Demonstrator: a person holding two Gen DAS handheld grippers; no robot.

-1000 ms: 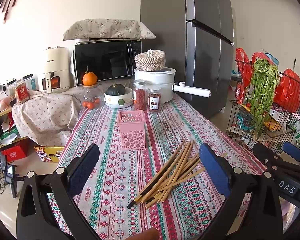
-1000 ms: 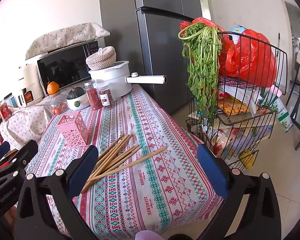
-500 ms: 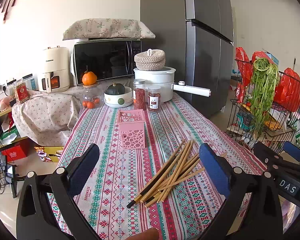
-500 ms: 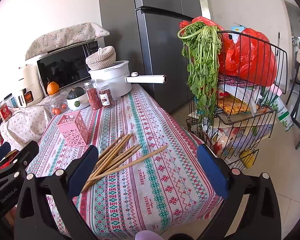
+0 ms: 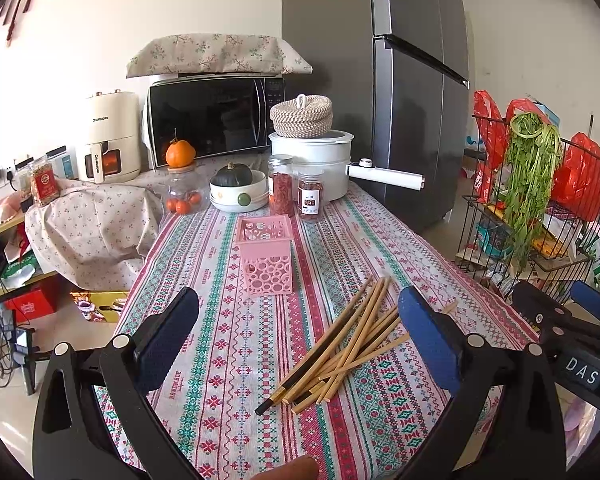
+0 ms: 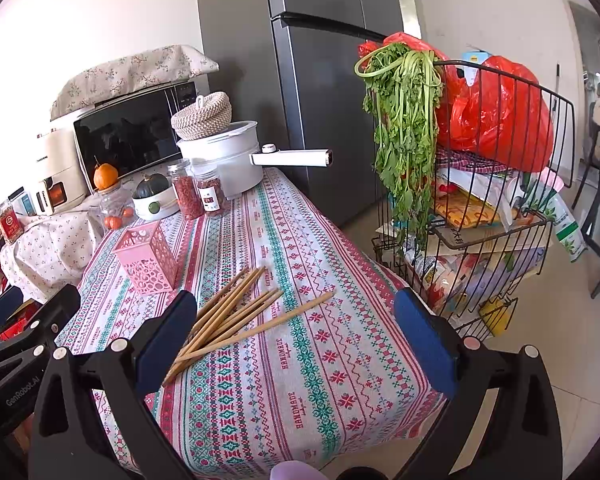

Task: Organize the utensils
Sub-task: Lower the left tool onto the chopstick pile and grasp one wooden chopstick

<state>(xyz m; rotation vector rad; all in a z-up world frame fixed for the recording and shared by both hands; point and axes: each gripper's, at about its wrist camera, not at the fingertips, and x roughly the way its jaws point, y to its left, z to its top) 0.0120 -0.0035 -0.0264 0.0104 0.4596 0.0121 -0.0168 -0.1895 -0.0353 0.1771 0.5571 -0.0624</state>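
Several wooden chopsticks (image 5: 346, 340) lie in a loose pile on the patterned tablecloth (image 5: 228, 340); they also show in the right wrist view (image 6: 236, 312). A pink perforated utensil holder (image 5: 266, 256) stands upright and empty behind them, also in the right wrist view (image 6: 148, 258). My left gripper (image 5: 300, 344) is open, hovering above the near table edge with the pile between its pads. My right gripper (image 6: 292, 340) is open and empty, above the near right part of the table, the pile by its left pad.
At the table's far end stand a white pot (image 5: 312, 160) with a long handle, two spice jars (image 5: 296, 192), a bowl with a squash (image 5: 236, 188) and a jar of tomatoes. A wire basket rack (image 6: 480, 200) with greens and red bags stands right of the table.
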